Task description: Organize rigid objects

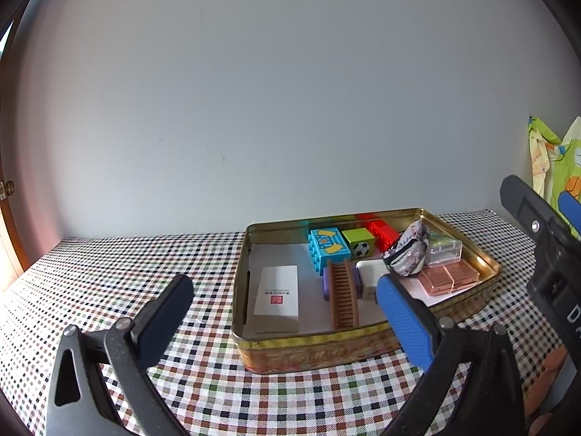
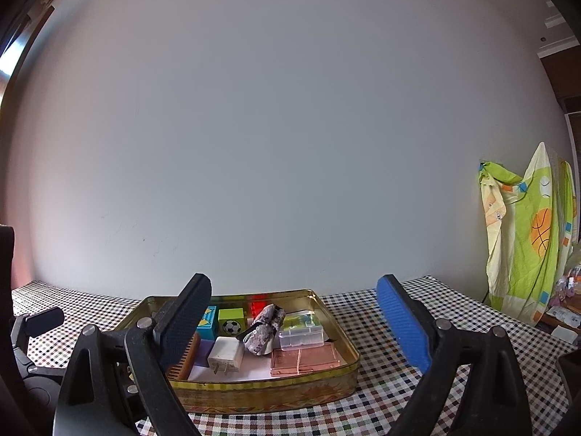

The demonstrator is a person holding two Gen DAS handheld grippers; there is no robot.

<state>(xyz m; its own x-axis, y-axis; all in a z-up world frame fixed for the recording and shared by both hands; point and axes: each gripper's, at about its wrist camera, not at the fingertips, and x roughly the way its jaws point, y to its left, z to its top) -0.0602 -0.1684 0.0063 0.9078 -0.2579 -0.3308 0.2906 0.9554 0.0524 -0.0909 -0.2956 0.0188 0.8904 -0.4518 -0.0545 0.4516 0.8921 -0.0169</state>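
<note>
Both the left gripper (image 1: pixel 287 312) and right gripper (image 2: pixel 294 323) hover spread and empty near the gold rectangular metal tin (image 1: pixel 363 348), where the light, stiff white plug adapter (image 2: pixel 226 354) probably suits a grasp across its flat sides.

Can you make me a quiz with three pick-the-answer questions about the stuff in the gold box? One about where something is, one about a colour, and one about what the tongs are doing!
1. Where is the white box?
A. Inside the gold tin
B. On the checked cloth
C. On top of the comb

2. What colour is the block with the football picture?
A. Red
B. Green
C. Purple

3. What are the right tongs doing?
A. Squeezing the comb
B. Holding the charger
C. Open, holding nothing

Answers:
1. A, it lies on the tin's floor at the left end.
2. B, its top is lime green.
3. C, the two fingers stand wide apart with nothing gripped.
</note>
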